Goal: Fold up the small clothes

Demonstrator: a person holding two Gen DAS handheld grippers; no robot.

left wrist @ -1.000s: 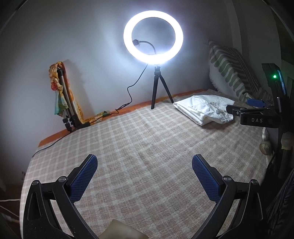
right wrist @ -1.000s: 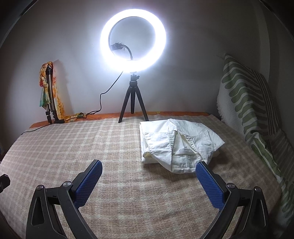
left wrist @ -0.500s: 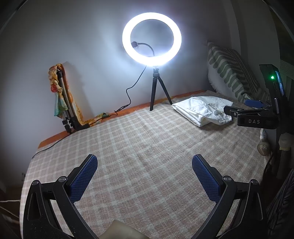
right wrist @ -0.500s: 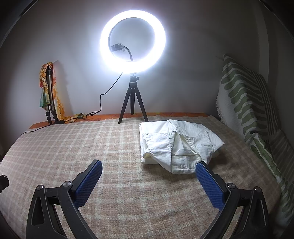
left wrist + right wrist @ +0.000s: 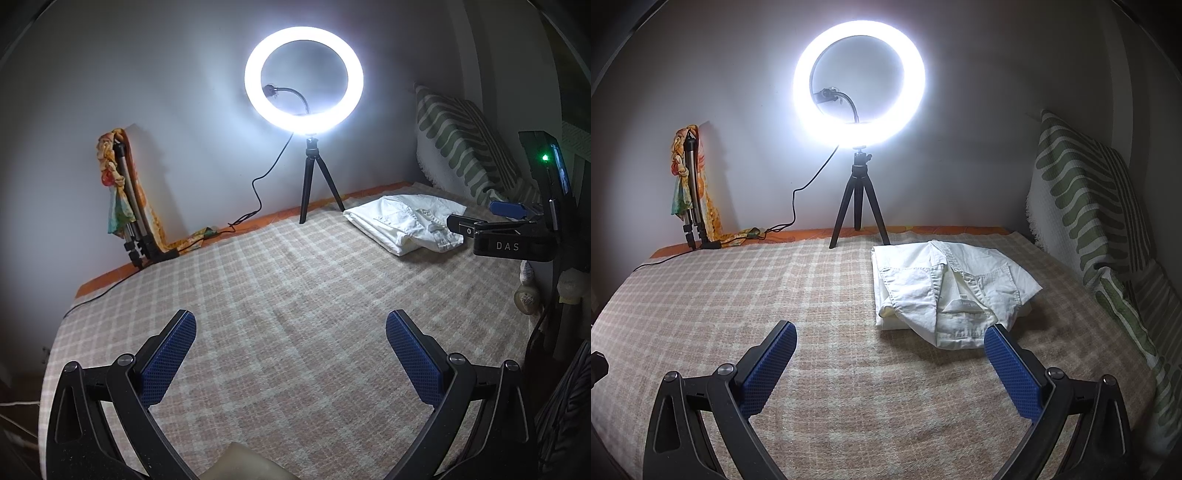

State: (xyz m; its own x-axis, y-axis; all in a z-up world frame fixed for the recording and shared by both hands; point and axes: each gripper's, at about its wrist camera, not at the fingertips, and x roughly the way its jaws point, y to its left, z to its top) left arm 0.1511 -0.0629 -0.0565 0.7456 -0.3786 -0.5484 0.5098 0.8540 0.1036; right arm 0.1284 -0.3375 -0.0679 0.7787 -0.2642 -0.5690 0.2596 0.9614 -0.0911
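Note:
A small white garment (image 5: 945, 288) lies loosely folded on the checked blanket (image 5: 775, 295), at the back right of the bed. It also shows in the left wrist view (image 5: 402, 221). My right gripper (image 5: 890, 350) is open and empty, just in front of the garment, its right pad close to the near hem. My left gripper (image 5: 291, 343) is open and empty over bare blanket (image 5: 295, 295), well left of the garment. The right gripper's body (image 5: 509, 240) shows at the right edge of the left wrist view.
A lit ring light on a black tripod (image 5: 858, 199) stands at the back by the wall, its cable (image 5: 790, 218) trailing left. A folded tripod wrapped in a colourful cloth (image 5: 689, 192) leans at the back left. Green-striped pillows (image 5: 1089, 206) line the right side.
Both views shift only slightly. The garment and both open grippers stay as they were.

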